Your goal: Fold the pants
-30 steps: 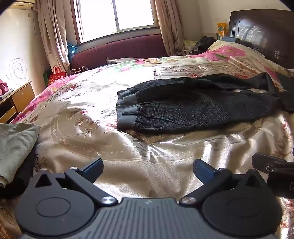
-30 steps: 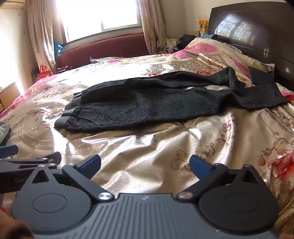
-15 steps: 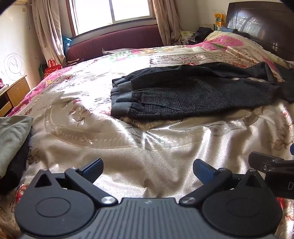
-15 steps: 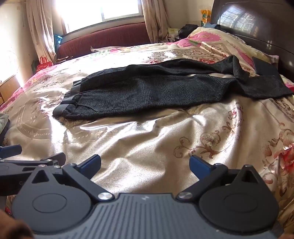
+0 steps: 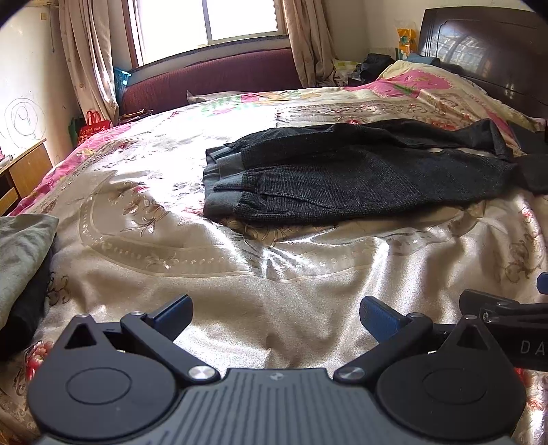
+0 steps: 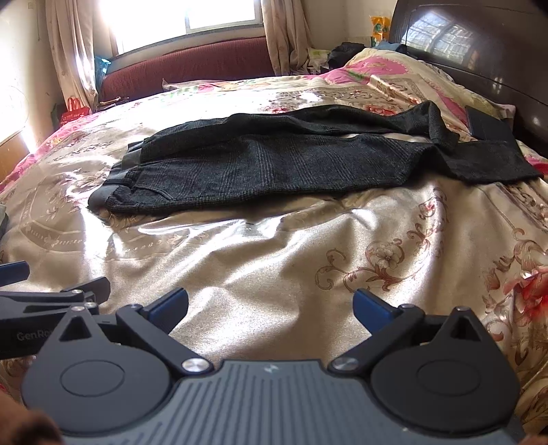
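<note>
- The dark grey pants (image 5: 359, 174) lie flat across the middle of the bed (image 5: 239, 267), on a shiny gold floral bedspread (image 6: 274, 267).
- They're folded lengthwise, one leg on top of the other. The grey ribbed cuffs (image 5: 222, 185) point toward the window side, and the waist end (image 6: 493, 164) spreads out near the dark wooden headboard (image 6: 479, 51).
- The left claw (image 5: 275, 313) hovers over bare bedspread near the bed's edge, well short of the pants. Its blue-tipped fingers (image 5: 173, 311) are spread wide with nothing between them.
- The right claw (image 6: 270, 306) is the same deal: wide open, empty, over the bedspread and clear of the pants.
- The two claws sit just beside each other; each one pokes into the edge of the other's camera view.
- Off to the left side of the bed there's a greenish-grey folded garment (image 5: 20, 253) on top of something dark.
- A maroon sofa (image 5: 212, 78) sits under the bright window (image 5: 209, 17), with beige curtains (image 5: 89, 54) on both sides.
</note>
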{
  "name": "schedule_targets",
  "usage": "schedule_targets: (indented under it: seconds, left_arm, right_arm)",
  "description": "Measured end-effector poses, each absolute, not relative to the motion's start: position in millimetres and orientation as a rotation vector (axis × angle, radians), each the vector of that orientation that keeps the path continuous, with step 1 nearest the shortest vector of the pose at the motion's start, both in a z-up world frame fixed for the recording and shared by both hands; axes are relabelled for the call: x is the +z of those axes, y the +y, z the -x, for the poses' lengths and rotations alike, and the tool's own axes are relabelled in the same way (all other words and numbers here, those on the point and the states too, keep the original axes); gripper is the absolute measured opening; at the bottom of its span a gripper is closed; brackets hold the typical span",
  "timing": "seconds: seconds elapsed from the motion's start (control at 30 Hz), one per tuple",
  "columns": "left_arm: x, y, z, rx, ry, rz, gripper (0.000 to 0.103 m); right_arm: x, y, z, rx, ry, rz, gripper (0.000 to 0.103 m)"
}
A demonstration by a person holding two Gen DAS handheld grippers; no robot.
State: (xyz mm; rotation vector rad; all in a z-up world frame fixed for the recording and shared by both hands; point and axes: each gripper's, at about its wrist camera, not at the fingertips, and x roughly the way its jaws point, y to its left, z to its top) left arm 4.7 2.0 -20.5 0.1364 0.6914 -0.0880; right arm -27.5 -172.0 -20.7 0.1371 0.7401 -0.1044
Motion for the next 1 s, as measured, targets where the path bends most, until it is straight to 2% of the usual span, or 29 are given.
schedule_targets:
  seconds: [1.0]
  left_arm:
    - [-19.9, 3.3, -2.3, -0.104, 0.687, -0.117, 0.103]
  right_arm:
    - [-24.6, -174.6, 25.9, -0.117, 0.756, -0.148, 0.102]
